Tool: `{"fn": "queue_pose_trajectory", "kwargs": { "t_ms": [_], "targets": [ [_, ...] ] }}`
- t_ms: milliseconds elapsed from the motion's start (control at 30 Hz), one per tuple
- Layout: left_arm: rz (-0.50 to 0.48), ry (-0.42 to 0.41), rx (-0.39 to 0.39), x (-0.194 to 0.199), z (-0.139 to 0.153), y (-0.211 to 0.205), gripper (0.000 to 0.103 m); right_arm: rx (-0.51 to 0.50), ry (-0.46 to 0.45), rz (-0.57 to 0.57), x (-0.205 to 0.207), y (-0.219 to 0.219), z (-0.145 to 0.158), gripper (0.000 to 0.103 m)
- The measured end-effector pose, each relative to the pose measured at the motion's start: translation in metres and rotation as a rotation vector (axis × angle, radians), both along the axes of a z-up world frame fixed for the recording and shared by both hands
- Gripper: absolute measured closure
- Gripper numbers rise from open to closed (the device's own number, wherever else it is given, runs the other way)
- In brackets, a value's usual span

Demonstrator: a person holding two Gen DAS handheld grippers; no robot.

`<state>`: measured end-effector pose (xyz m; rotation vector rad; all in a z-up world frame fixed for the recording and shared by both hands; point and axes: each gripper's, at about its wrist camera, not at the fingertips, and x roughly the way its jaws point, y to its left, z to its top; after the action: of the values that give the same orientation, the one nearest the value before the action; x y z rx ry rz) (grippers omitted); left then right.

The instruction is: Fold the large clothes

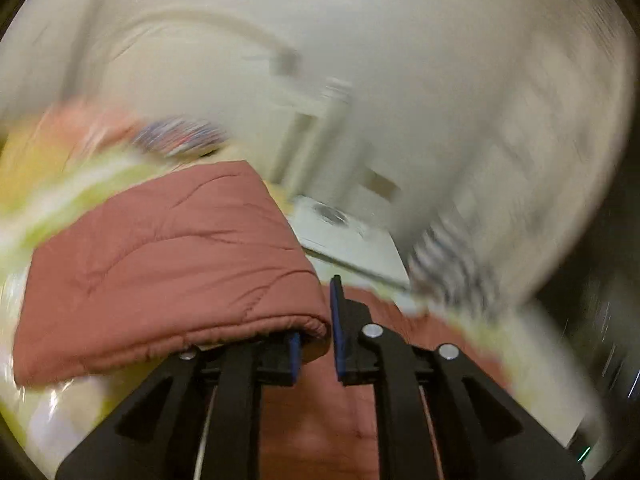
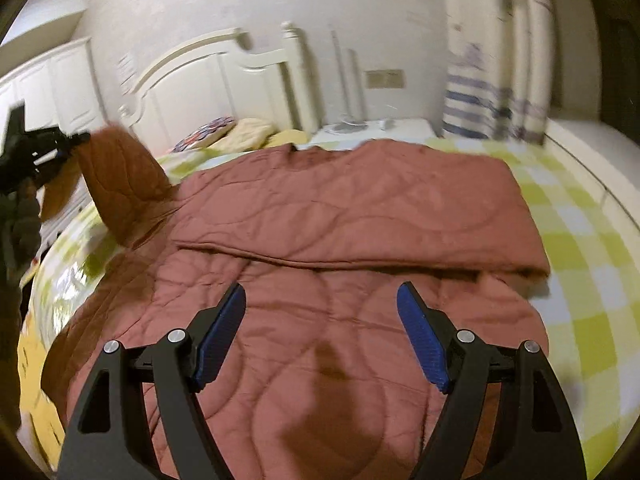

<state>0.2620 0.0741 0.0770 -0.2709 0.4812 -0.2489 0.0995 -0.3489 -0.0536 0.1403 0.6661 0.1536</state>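
A large rust-red quilted garment [image 2: 344, 216] lies spread on the bed, its far part folded over in a flat layer. My left gripper [image 1: 316, 344] is shut on a corner of the garment [image 1: 168, 256], which drapes over its left finger. In the right wrist view the left gripper [image 2: 60, 142] holds that lifted flap [image 2: 124, 184] up at the bed's left side. My right gripper [image 2: 322, 332] is open and empty, hovering above the near part of the garment.
The bed has a green and white checked sheet [image 2: 572, 240] and a white headboard [image 2: 208, 80]. Pillows [image 2: 236, 132] lie at the head. A white nightstand [image 2: 376, 128] and a striped curtain [image 2: 480, 92] stand at the far right.
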Motion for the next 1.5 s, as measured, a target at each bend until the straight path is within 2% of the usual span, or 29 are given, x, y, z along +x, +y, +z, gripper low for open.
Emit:
{"fn": "queue_pose_trajectory", "kwargs": {
  "t_ms": [67,100,133,167,233,267,333,400,467,567,633,700,767,933,967,1067,1133,1233,1367,1500],
  "targets": [
    [-0.099,-0.030,0.147,-0.002,-0.009,-0.066,0.059,0.005,-0.001,-0.003,-0.001,-0.002,-0.003,0.027],
    [-0.164,-0.043,0.248,-0.006,-0.021,-0.106,0.027,0.003,-0.002,-0.006,-0.001,-0.002,-0.004,0.026],
    [-0.208,-0.050,0.364,-0.010,-0.038,-0.141,0.006,0.005,-0.001,-0.009,-0.001,-0.003,-0.005,0.023],
    [-0.239,-0.045,0.550,-0.009,-0.063,-0.183,0.005,0.015,0.002,-0.011,0.000,-0.005,-0.005,0.022],
    [-0.263,0.009,0.732,-0.013,-0.111,-0.218,0.005,0.029,0.004,-0.021,0.000,-0.010,-0.006,0.022],
    [-0.282,0.056,0.770,-0.011,-0.131,-0.224,0.005,0.035,0.006,-0.028,-0.001,-0.012,-0.007,0.022],
    [-0.305,0.154,0.750,-0.002,-0.160,-0.218,0.004,0.052,0.008,-0.033,-0.002,-0.016,-0.010,0.022],
    [-0.318,0.204,0.652,0.003,-0.162,-0.201,0.003,0.067,0.006,-0.033,-0.002,-0.019,-0.011,0.021],
    [-0.328,0.209,0.618,0.003,-0.155,-0.186,0.003,0.073,0.014,-0.032,0.000,-0.020,-0.012,0.021],
    [-0.313,0.119,0.573,-0.030,-0.132,-0.158,0.003,0.062,0.027,-0.033,0.003,-0.018,-0.013,0.021],
    [-0.266,0.054,0.511,-0.041,-0.116,-0.134,0.002,0.059,0.018,-0.032,0.002,-0.018,-0.012,0.021],
    [-0.193,0.039,0.444,-0.062,-0.110,-0.096,0.002,0.057,0.016,-0.036,0.001,-0.019,-0.013,0.021],
    [-0.126,0.054,0.397,-0.068,-0.109,-0.075,0.002,0.051,0.021,-0.038,0.002,-0.017,-0.014,0.021],
    [0.016,0.162,0.318,-0.067,-0.140,-0.031,0.002,0.013,0.031,-0.037,0.004,-0.011,-0.016,0.021],
    [0.046,0.152,0.285,-0.068,-0.138,-0.024,0.002,0.004,0.037,-0.038,0.004,-0.009,-0.016,0.021],
    [0.103,0.102,0.291,-0.082,-0.132,-0.015,0.002,-0.022,0.033,-0.045,0.003,-0.006,-0.014,0.021],
    [0.151,0.058,0.353,-0.090,-0.128,-0.023,0.002,-0.031,0.038,-0.046,0.002,-0.004,-0.013,0.021],
    [0.156,0.019,0.412,-0.096,-0.123,-0.035,0.002,-0.013,0.039,-0.048,0.006,-0.001,-0.004,0.021],
    [0.155,0.049,0.401,-0.090,-0.123,-0.032,0.002,-0.047,0.023,-0.044,0.027,0.011,0.017,0.018],
    [0.152,0.047,0.351,-0.091,-0.122,-0.024,0.002,0.001,0.039,-0.091,0.070,0.011,0.028,0.016]
  ]
}}
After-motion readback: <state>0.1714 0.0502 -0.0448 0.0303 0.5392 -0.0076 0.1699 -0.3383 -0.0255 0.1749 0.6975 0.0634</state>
